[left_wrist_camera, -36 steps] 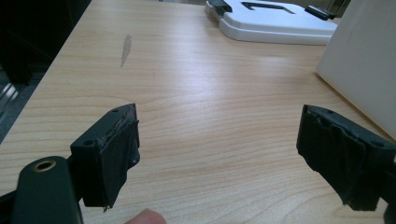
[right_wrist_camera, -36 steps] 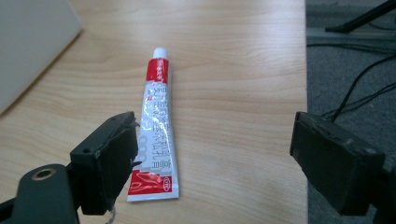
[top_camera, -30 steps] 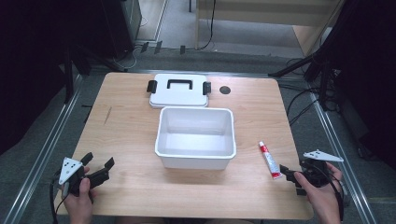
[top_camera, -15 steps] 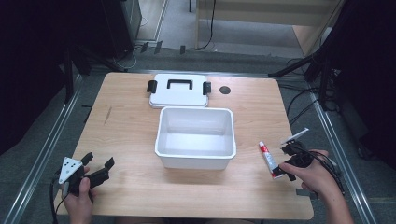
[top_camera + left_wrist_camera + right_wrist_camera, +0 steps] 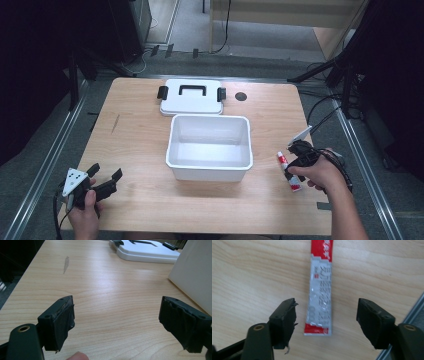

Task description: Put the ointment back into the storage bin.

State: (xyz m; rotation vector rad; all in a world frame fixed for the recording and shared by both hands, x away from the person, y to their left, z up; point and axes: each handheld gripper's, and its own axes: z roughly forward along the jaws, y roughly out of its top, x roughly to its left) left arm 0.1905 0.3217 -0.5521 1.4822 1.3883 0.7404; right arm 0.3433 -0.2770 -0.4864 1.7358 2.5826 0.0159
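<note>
A red and silver tube (image 5: pixel 288 173) (image 5: pixel 320 287) lies flat on the wooden table (image 5: pixel 135 135) to the right of a white open bin (image 5: pixel 210 147). My right gripper (image 5: pixel 295 167) (image 5: pixel 327 317) hangs just above the tube, open, with one jaw on each side of the tube's crimped end and not touching it. My left gripper (image 5: pixel 106 179) (image 5: pixel 120 320) rests near the table's front left corner, open, with bare wood between its jaws. The bin's white lid (image 5: pixel 191 97) (image 5: pixel 145 251) with black latches lies behind the bin.
A small dark round hole (image 5: pixel 241 96) sits in the table right of the lid. Metal rails (image 5: pixel 50 160) run along both sides of the table. The table's right edge is close to my right gripper. The bin's wall (image 5: pixel 195 272) stands right of my left gripper.
My right gripper has moved forward and left from the table's right edge and tipped down over the tube. The left gripper has stayed put.
</note>
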